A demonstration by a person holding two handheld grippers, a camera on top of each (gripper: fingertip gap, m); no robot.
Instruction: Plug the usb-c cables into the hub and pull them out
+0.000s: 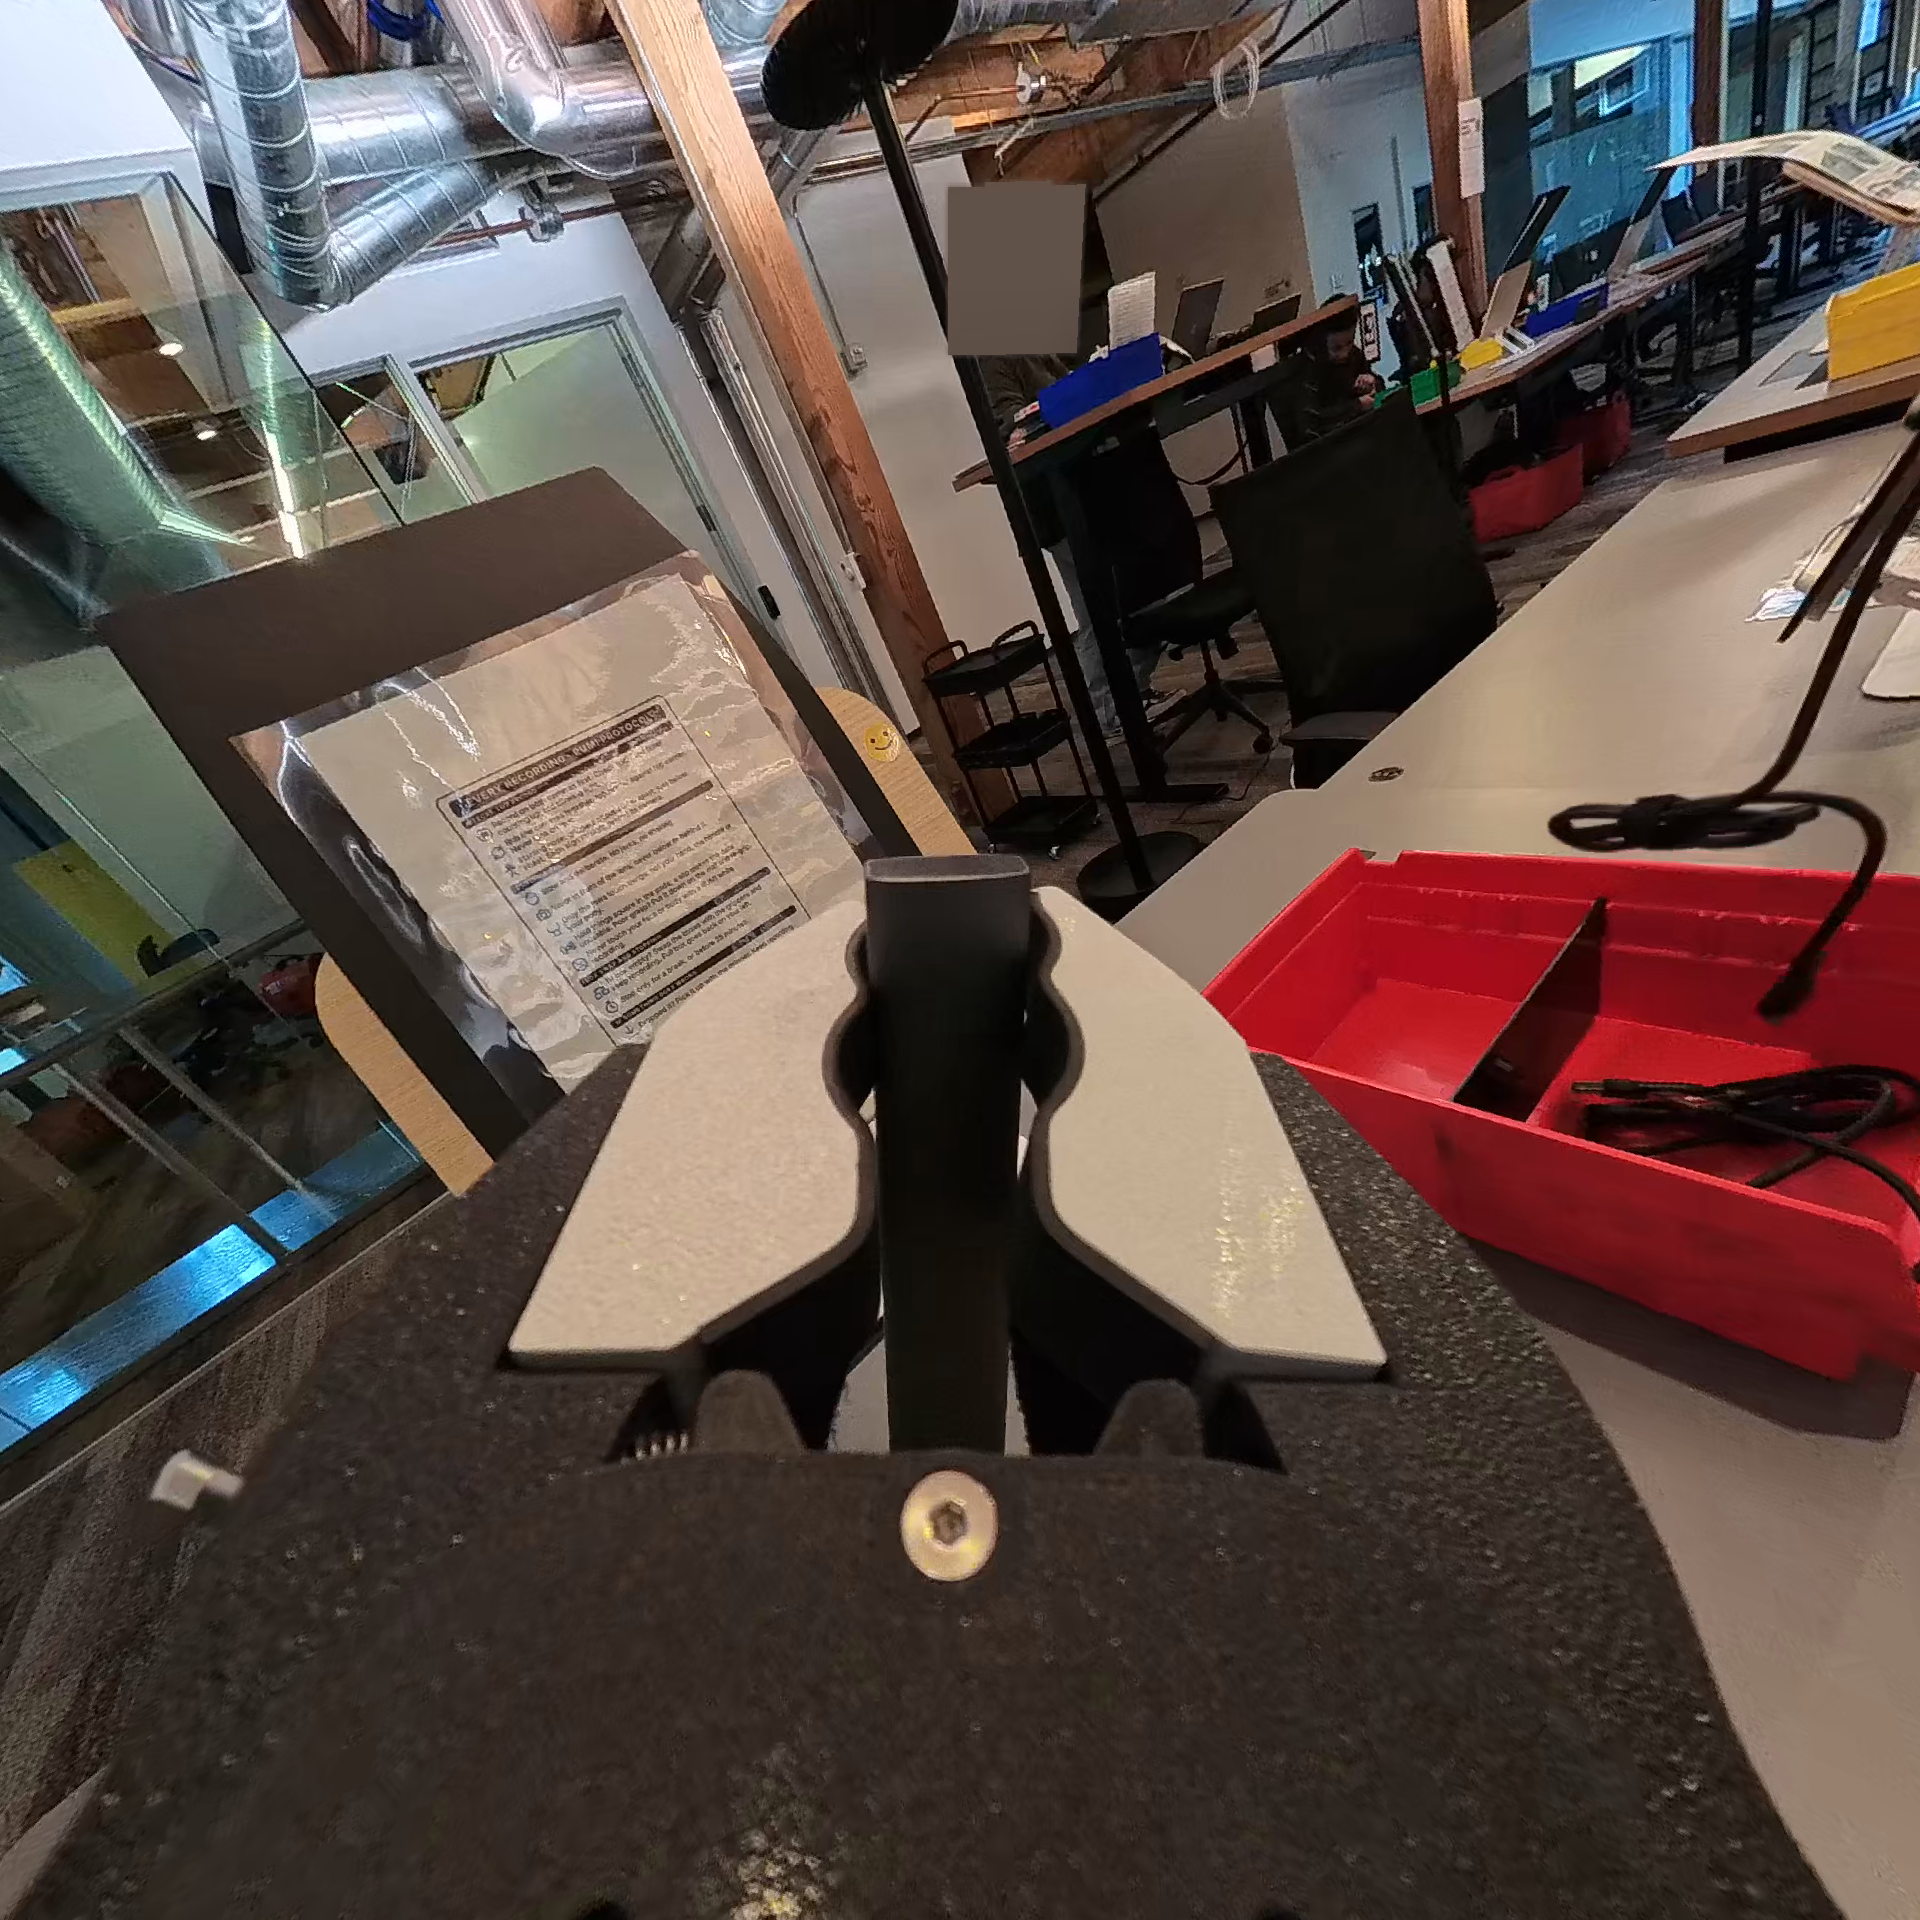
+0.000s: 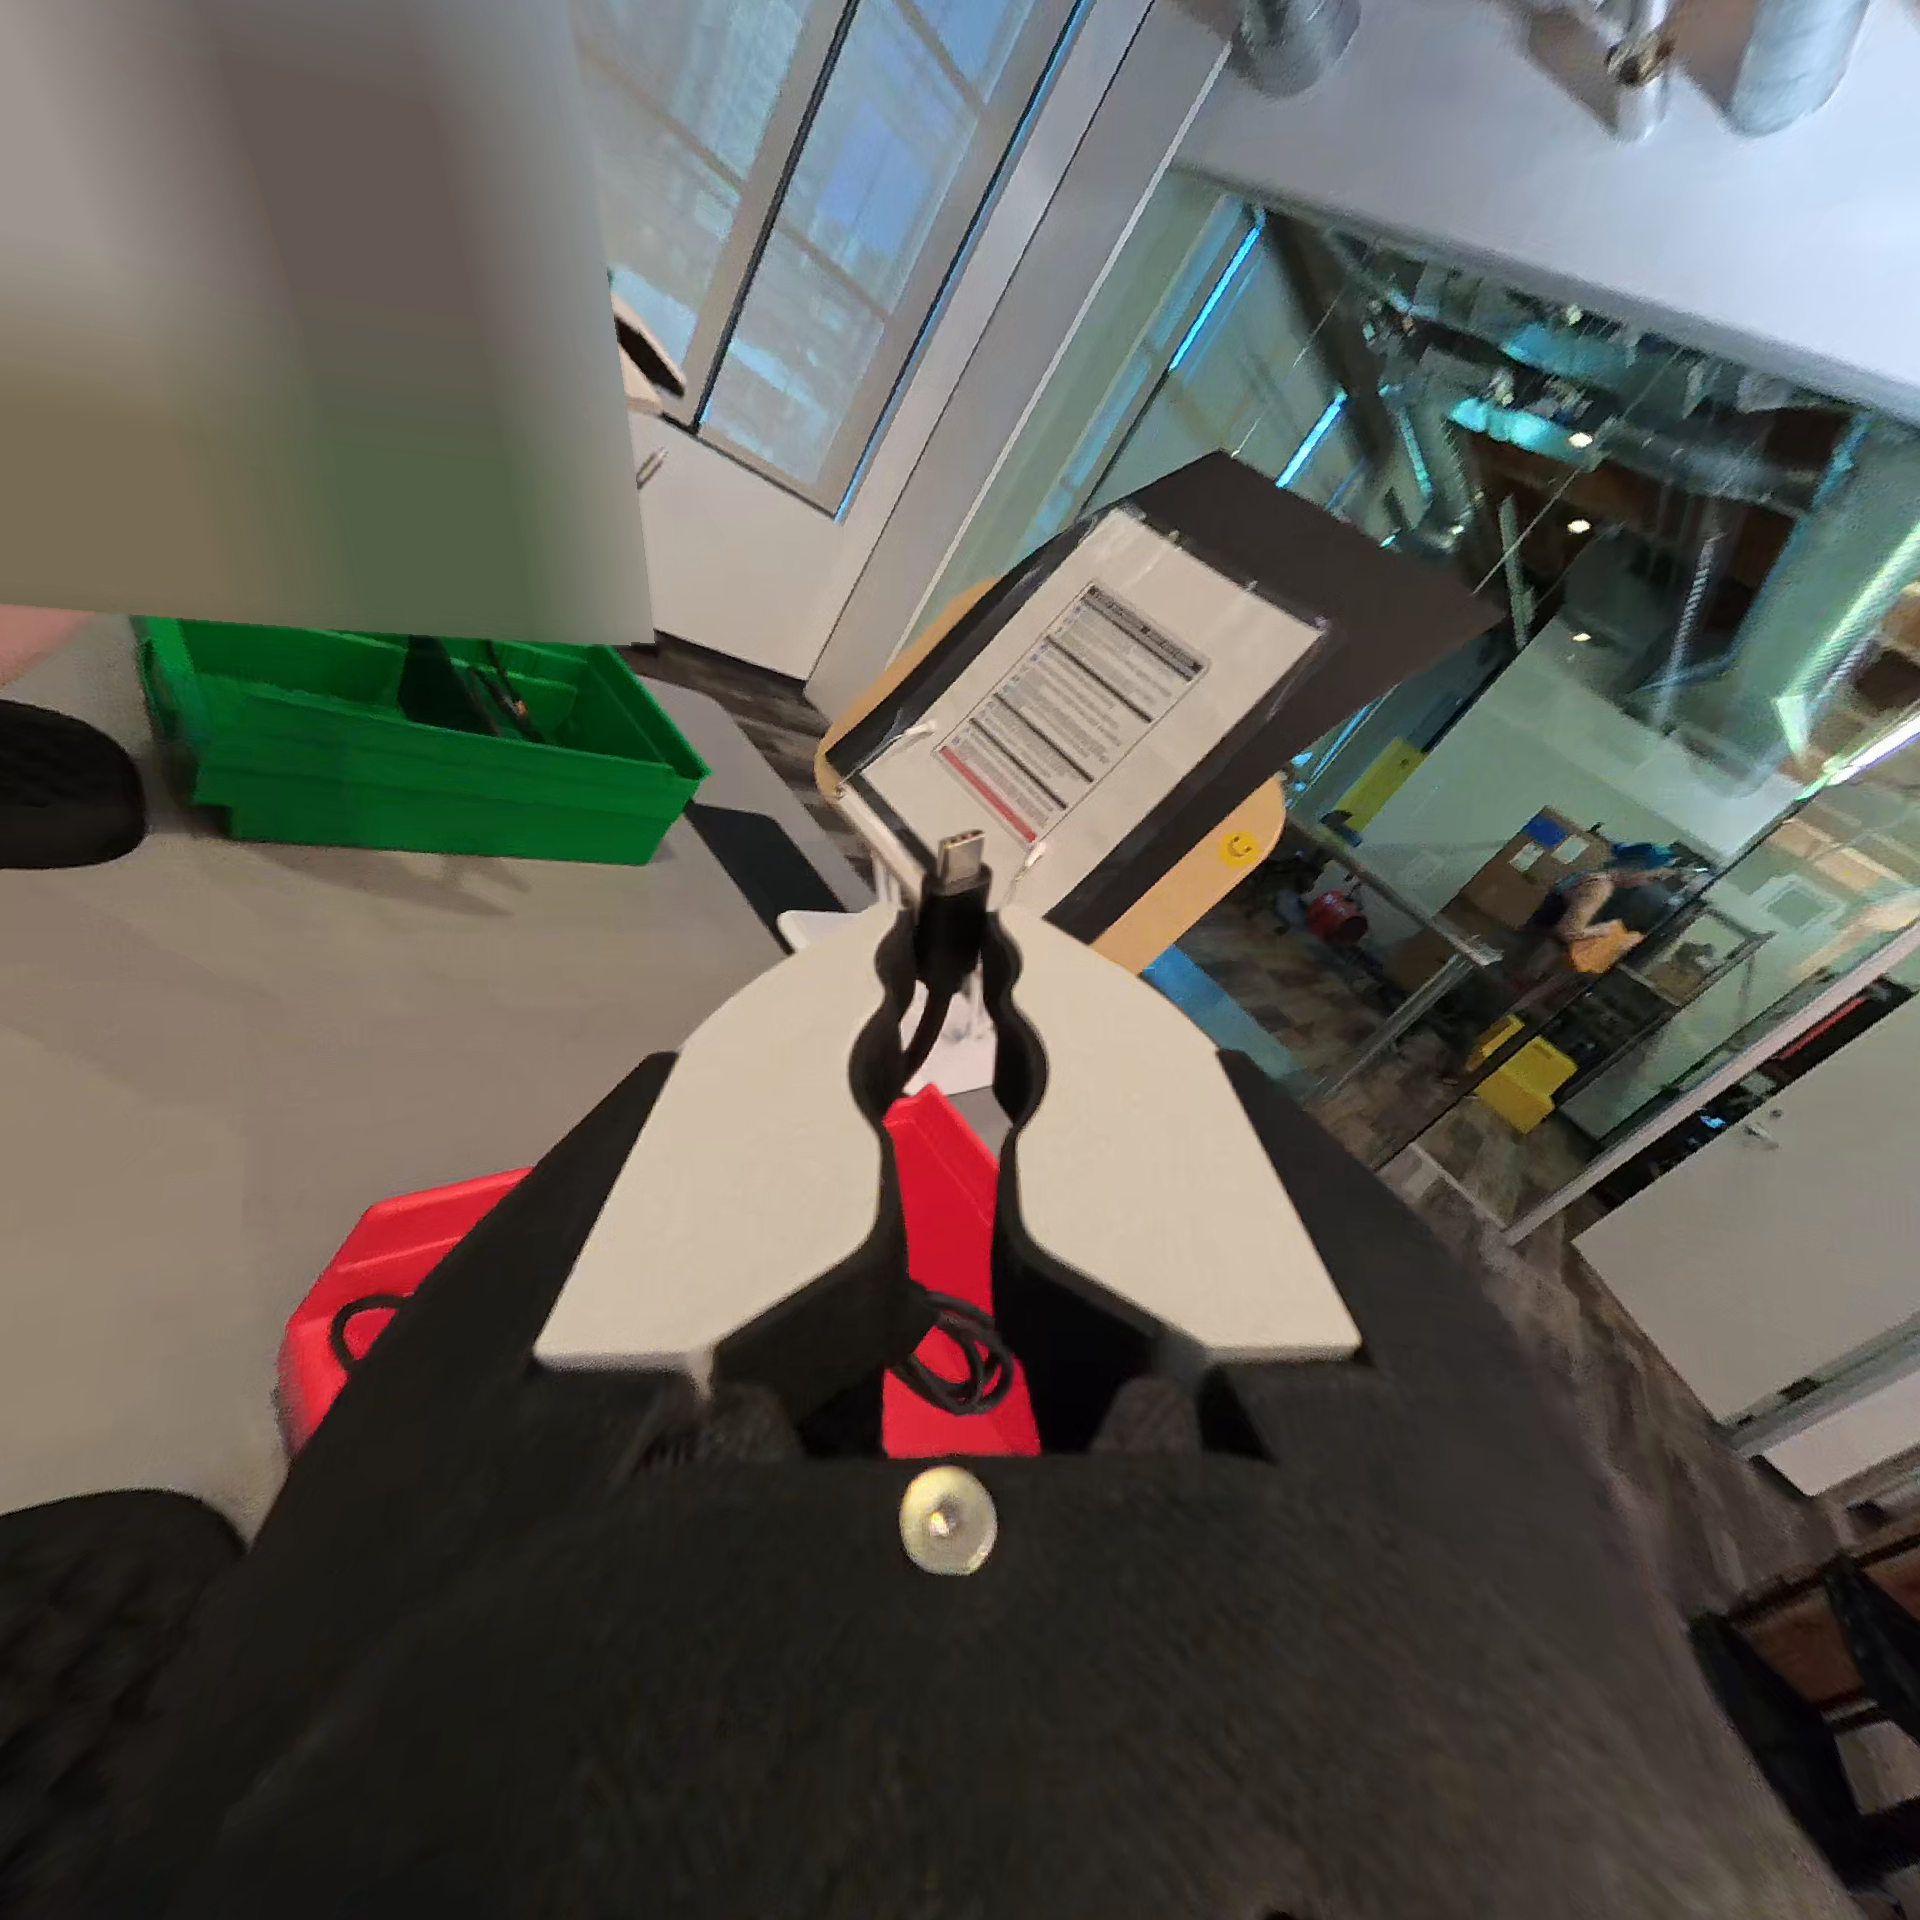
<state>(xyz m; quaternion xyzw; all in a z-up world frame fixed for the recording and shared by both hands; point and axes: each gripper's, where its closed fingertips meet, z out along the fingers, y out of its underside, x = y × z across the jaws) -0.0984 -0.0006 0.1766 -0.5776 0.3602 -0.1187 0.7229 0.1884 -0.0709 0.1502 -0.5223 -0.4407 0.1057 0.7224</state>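
Note:
My left gripper (image 1: 948, 940) is shut on the dark grey hub (image 1: 943, 1101), which stands upright between the fingers, its flat end poking past the tips. My right gripper (image 2: 948, 940) is shut on a black usb-c cable; its metal plug (image 2: 958, 844) sticks out beyond the fingertips, held in the air. In the left wrist view, a black cable (image 1: 1844, 914) with a bundled loop hangs from the upper right over the red bin (image 1: 1382, 935). More coiled black cable (image 1: 1745, 1107) lies in that bin. The bin also shows under my right gripper (image 2: 416, 1247).
The grey table (image 1: 1558, 717) holds the red bin, which has a black divider (image 1: 1538, 1013). A green bin (image 2: 436, 769) stands farther back on the table. A dark stand with a laminated sheet (image 1: 540, 831) is past the table edge. Glass walls lie beyond. Tip to tip, the grippers are about 30 cm apart.

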